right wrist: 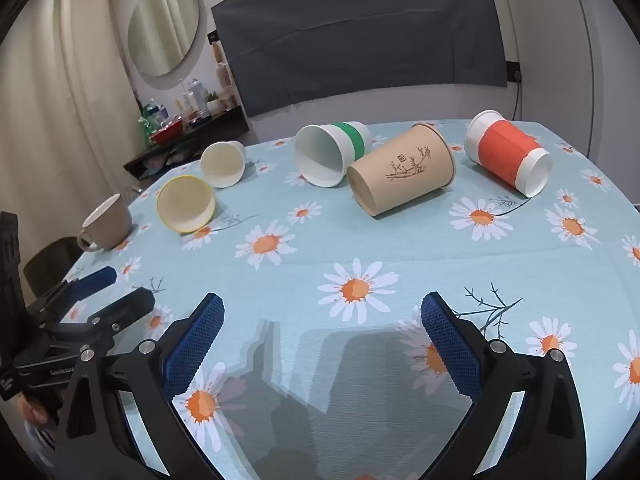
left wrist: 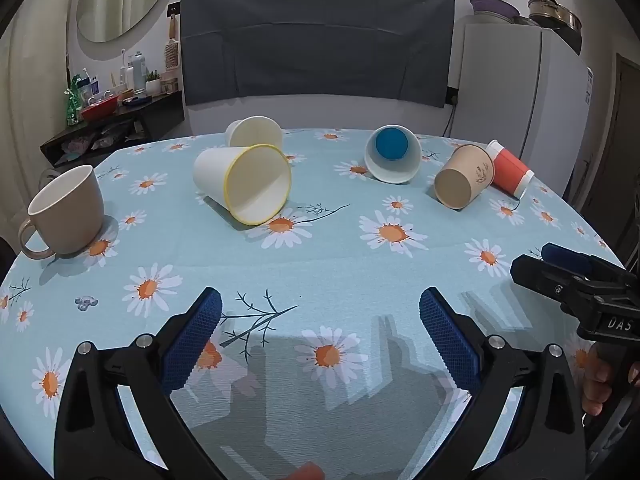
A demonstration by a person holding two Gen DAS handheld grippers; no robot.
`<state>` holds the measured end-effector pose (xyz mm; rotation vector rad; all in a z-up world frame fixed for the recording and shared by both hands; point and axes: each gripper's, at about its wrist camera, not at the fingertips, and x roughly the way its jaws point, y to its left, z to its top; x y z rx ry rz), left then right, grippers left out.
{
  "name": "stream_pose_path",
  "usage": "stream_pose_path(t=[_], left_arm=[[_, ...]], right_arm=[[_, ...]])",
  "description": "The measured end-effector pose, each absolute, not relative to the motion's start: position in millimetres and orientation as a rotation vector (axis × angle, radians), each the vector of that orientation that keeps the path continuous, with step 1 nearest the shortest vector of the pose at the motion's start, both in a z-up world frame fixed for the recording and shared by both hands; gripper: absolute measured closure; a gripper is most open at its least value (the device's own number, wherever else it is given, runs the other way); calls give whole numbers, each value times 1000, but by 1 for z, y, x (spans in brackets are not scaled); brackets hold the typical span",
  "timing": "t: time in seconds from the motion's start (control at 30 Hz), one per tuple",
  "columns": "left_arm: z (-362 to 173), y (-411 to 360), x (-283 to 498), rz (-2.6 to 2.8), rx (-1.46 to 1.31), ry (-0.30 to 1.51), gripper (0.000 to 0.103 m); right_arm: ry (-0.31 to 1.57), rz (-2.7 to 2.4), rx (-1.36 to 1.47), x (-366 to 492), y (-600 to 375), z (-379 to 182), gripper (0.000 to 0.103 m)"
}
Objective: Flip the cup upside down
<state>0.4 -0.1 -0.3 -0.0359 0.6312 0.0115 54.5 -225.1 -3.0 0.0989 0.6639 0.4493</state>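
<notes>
On the far left of the table (left wrist: 320,264), which is covered by a light blue daisy-print cloth, a beige mug (left wrist: 66,210) stands upright with its handle toward the camera; the right wrist view shows it too (right wrist: 107,223). Just right of it a white cup with a yellow rim (left wrist: 244,184) lies on its side, mouth facing the camera, and close behind it a plain white cup (left wrist: 254,132) also lies on its side. Further right, a white cup with a green band (right wrist: 332,152) lies tipped over; in the left wrist view its inside bottom appears blue (left wrist: 393,153). Next comes a brown paper cup (right wrist: 402,170) printed with a branch drawing, on its side with its base toward the right wrist camera. It lies just beside the green-banded cup. Rightmost is a white cup with a red sleeve (right wrist: 507,153), also on its side, near the brown one.

Low in the near part of the scene, the left claw (left wrist: 320,344) hovers over the cloth with its blue-padded fingers wide apart, holding nothing. The right claw (right wrist: 322,344) likewise hangs spread wide and empty, well short of every cup. Each claw shows at the edge of the other's view.
</notes>
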Motion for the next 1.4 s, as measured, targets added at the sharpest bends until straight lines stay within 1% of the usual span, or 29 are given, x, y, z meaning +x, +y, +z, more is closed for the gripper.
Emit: stream_pose_path(t=[0.57, 0.87, 1.4], left_arm=[[0, -1, 1, 9, -43, 628, 6], [2, 1, 0, 7, -50, 631, 6], [1, 2, 0, 9, -45, 628, 6]], right_arm=[[675, 445, 104, 55, -225, -4, 8], [631, 398, 68, 48, -225, -1, 8], [631, 394, 63, 48, -223, -1, 8]])
